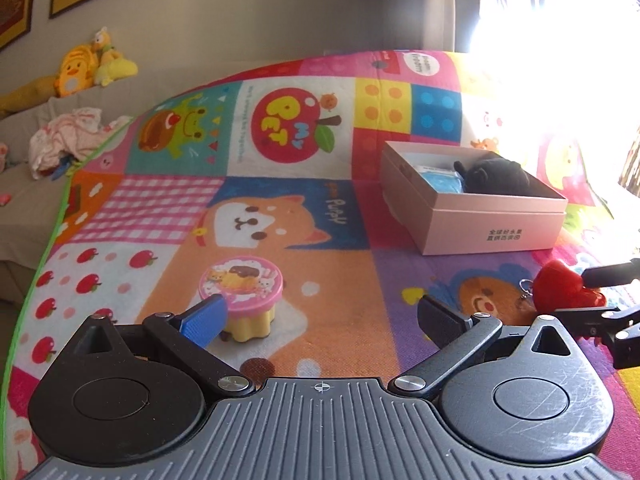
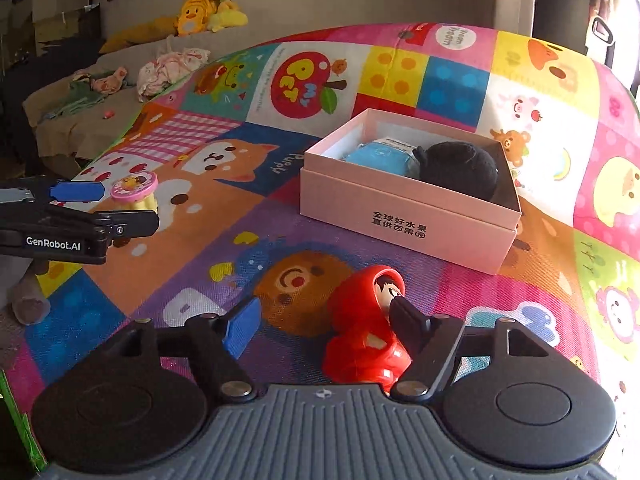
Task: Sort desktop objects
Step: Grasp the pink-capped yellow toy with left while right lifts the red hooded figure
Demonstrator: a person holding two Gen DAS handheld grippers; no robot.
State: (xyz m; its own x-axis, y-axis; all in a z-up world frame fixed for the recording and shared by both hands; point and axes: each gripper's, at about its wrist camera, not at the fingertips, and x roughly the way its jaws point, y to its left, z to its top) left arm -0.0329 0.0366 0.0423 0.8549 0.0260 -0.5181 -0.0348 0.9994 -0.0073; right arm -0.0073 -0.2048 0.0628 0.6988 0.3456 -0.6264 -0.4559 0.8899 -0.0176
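Observation:
A red hooded doll point(image 2: 360, 332) lies on the colourful play mat. It sits between the fingers of my right gripper point(image 2: 326, 326), leaning on the black right finger point(image 2: 408, 320), while the blue left pad point(image 2: 242, 330) stands apart from it; the gripper is open. In the left wrist view the red doll point(image 1: 560, 286) shows at the right edge. A pudding-shaped toy with a pink lid point(image 1: 242, 300) stands just beyond the blue left pad point(image 1: 204, 322) of my left gripper point(image 1: 320, 320), which is open wide and holds nothing. The left gripper point(image 2: 104, 206) also shows at the left of the right wrist view.
An open pink box point(image 2: 400, 216) stands on the mat behind the doll, holding a black plush point(image 2: 460, 170) and a blue packet point(image 2: 376, 156). Beyond the mat, a sofa point(image 2: 60, 120) carries clothes and yellow plush toys point(image 2: 200, 12). Glare whitens the mat's right side point(image 1: 560, 60).

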